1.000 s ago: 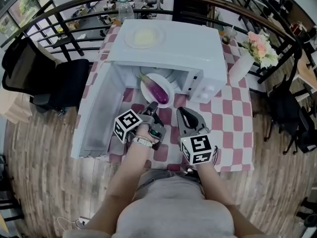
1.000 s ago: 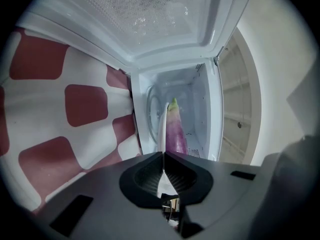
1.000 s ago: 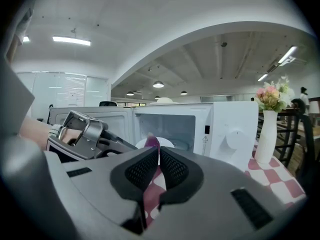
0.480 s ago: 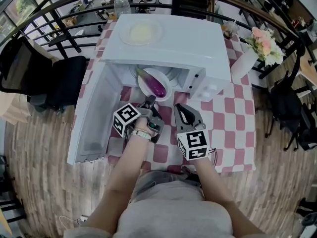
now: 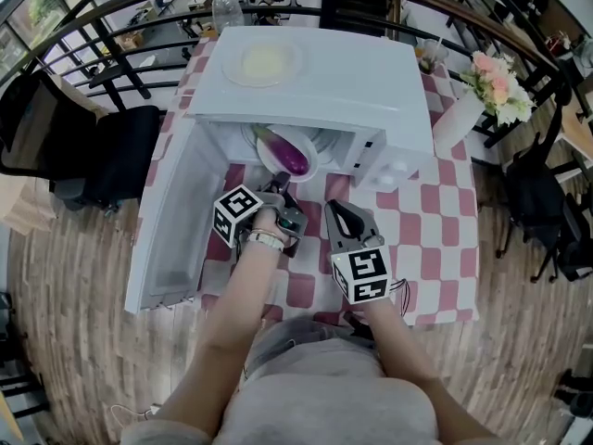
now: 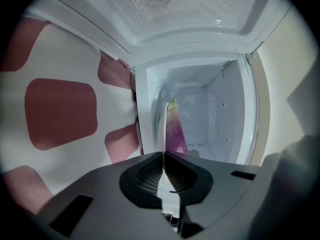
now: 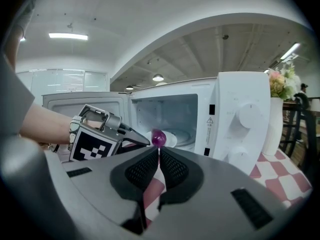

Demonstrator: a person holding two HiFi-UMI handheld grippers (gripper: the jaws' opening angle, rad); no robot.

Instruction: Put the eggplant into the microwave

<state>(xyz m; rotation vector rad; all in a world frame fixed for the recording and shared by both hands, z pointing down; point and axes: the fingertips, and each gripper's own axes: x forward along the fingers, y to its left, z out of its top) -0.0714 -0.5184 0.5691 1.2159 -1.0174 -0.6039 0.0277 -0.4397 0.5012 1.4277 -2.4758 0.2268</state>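
A purple eggplant [image 5: 289,155] lies on a white plate [image 5: 274,162] that sits half inside the open white microwave [image 5: 315,77]. My left gripper [image 5: 281,191] is shut on the plate's near rim. In the left gripper view the plate [image 6: 161,126] stands edge-on between the jaws of the left gripper [image 6: 163,154], with the eggplant [image 6: 175,130] just beyond. My right gripper [image 5: 335,213] hangs shut and empty over the checked cloth, right of the left one. In the right gripper view the right gripper [image 7: 159,153] points at the eggplant's tip [image 7: 159,138].
The microwave door [image 5: 171,221] swings open to the left. A second plate [image 5: 266,63] rests on top of the microwave. A white vase with flowers [image 5: 454,119] stands to its right, a water bottle [image 5: 225,7] behind. The checked table [image 5: 435,239] ends close to my body.
The left gripper has pushed the plate with the eggplant further into the microwave. The right gripper has sunk a little and stays shut.
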